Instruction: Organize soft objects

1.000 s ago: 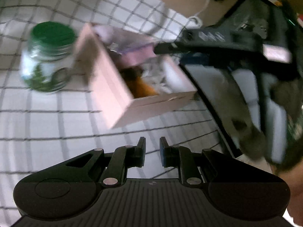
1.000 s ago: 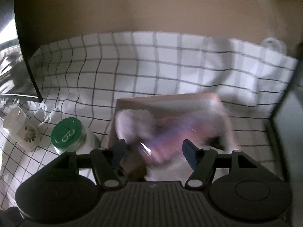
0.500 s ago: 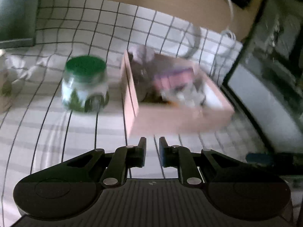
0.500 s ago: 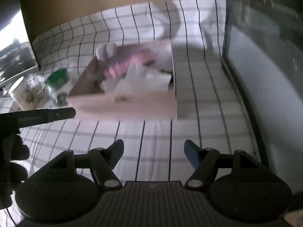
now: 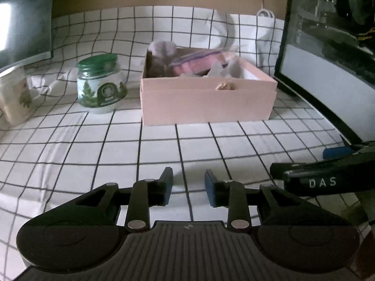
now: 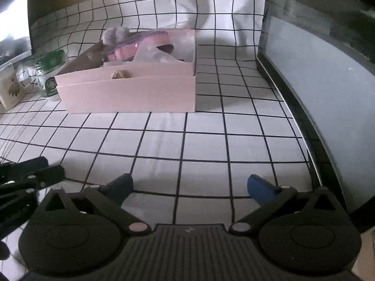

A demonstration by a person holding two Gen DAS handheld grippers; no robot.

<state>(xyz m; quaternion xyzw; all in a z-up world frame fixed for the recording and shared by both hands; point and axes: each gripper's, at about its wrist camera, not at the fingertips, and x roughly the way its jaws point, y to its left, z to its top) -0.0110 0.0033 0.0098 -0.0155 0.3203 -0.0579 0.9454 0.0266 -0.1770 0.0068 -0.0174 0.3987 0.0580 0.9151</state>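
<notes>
The checked tablecloth (image 5: 117,145) covers pretty much the whole surface, black grid on white, a bit rumpled at the far edge. Along the right side stands a dark glass-fronted case (image 6: 328,75), looks like a PC tower but can't say for sure. Middle of the cloth is the pink cardboard box (image 5: 206,103), and that's where the soft stuff sits: a pink and purple pouch (image 6: 143,44) lying across the top, a grey fluffy plush (image 5: 163,46) poking up at the back left corner, some crinkly clear plastic, and a small tan bit peeking over the front wall. To the left of the box, near it but apart, is a green-lidded glass jar (image 5: 99,84), then a cream mug (image 5: 14,93) further left.

Both grippers hover low over bare cloth, well short of the box. The left gripper (image 5: 188,189) has a modest gap between its pads and nothing in it. The right gripper (image 6: 189,187) is spread wide, also empty.

Risk from here, as a guess: the contents are heaped above the rim, so reaching in could snag the plastic and drag the pouch out, or shove the light box into the jar
</notes>
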